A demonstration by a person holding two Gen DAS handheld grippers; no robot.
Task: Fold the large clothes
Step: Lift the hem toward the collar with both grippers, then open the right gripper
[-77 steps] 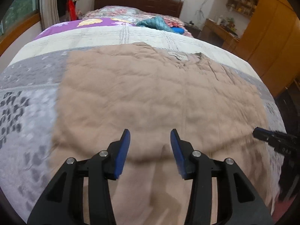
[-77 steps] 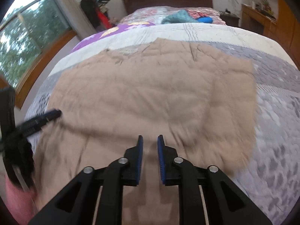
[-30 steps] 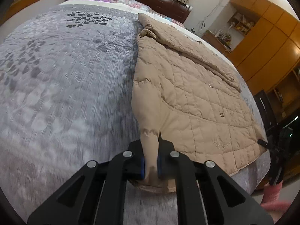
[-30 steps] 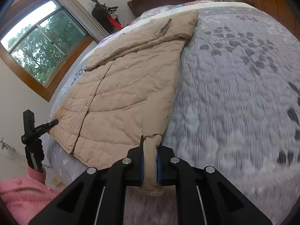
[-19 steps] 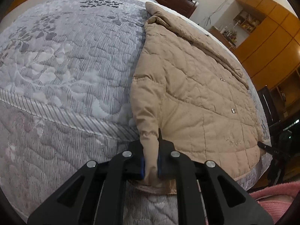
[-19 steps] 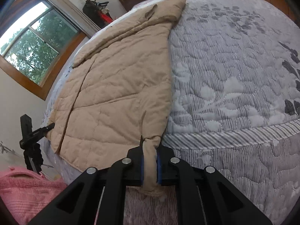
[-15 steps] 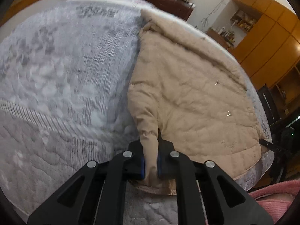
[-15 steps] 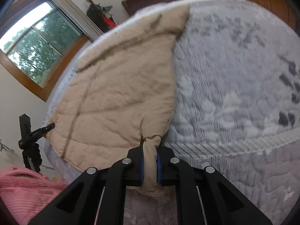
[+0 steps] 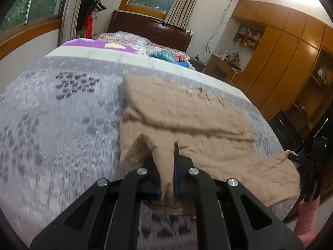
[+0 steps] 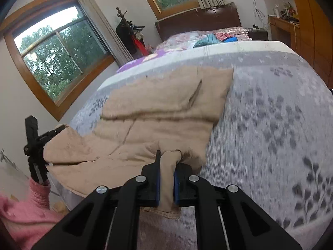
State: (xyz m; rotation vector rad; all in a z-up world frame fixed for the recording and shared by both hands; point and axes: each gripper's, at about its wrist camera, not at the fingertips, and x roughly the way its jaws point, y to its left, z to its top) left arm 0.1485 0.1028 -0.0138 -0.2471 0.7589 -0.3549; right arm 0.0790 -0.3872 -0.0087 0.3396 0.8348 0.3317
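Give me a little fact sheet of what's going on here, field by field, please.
Garment: tan quilted coat, partly folded over itself
Surface: bed with grey patterned bedspread
Left gripper: shut on a coat corner
Right gripper: shut on another coat corner
Far end of bed: teal bundle
Image quality: motion-blurred

No lettering, label, brand mark or number can be read anywhere in your two wrist views, neither on the tan quilted coat [image 9: 187, 120] nor on the grey patterned bedspread [image 9: 52, 125], and the items on the far shelves [image 9: 247, 37] are too small and blurred.
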